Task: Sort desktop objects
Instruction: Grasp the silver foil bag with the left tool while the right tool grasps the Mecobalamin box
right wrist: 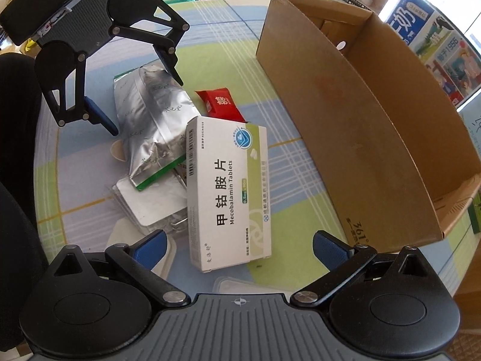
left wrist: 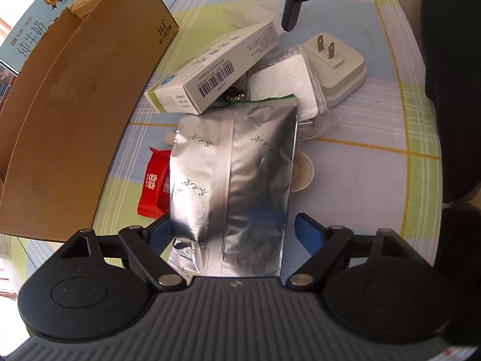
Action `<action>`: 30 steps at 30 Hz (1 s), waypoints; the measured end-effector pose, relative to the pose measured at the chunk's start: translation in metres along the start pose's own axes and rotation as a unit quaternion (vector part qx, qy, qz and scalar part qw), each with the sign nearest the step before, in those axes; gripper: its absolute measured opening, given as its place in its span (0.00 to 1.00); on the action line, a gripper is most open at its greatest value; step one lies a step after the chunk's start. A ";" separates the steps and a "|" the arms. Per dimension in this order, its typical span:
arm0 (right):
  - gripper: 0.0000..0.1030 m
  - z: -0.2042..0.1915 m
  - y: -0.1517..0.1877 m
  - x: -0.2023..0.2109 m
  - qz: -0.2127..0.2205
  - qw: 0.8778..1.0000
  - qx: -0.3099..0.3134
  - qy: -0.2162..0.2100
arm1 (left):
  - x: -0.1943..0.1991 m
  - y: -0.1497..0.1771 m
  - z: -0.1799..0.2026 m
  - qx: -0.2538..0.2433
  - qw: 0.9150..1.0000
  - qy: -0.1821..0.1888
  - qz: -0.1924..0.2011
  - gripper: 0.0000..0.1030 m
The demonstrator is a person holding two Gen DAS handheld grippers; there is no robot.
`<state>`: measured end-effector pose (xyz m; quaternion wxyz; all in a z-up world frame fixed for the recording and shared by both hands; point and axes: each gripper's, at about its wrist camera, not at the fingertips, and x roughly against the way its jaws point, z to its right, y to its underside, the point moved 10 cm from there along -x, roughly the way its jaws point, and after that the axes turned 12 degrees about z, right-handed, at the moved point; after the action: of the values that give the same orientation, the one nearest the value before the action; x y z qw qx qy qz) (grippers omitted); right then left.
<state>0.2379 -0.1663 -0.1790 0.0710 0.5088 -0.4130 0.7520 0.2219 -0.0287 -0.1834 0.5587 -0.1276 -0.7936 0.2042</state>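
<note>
**Both tools spread over the desk clutter**

While the left tool (left wrist: 233,228) is hanging spread around the near end of the silver foil pouch (left wrist: 234,174), its fingers are not pressing the foil. At 12 o'clock from the pouch, the white tablet box (left wrist: 216,69) is lying tilted across the pile; the plug adapter (left wrist: 333,66) is sitting at 1 o'clock, the red packet (left wrist: 154,185) at 9. Over the tablet box (right wrist: 228,192), the right tool (right wrist: 240,246) is also hanging spread, holding nothing. The cardboard box (right wrist: 354,126) is standing on the desk (right wrist: 300,180) at 2 o'clock from the tablet box.
</note>
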 end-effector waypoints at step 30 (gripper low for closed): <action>0.84 0.010 -0.012 -0.048 -0.018 0.996 -0.015 -0.089 | -0.006 0.010 -0.014 0.035 0.998 0.044 -0.010 0.51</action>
<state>0.2735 -0.1504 -0.2109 0.0554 0.5796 -0.4198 0.6963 0.2364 -0.0201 -0.1885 0.5990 -0.1089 -0.7622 0.2200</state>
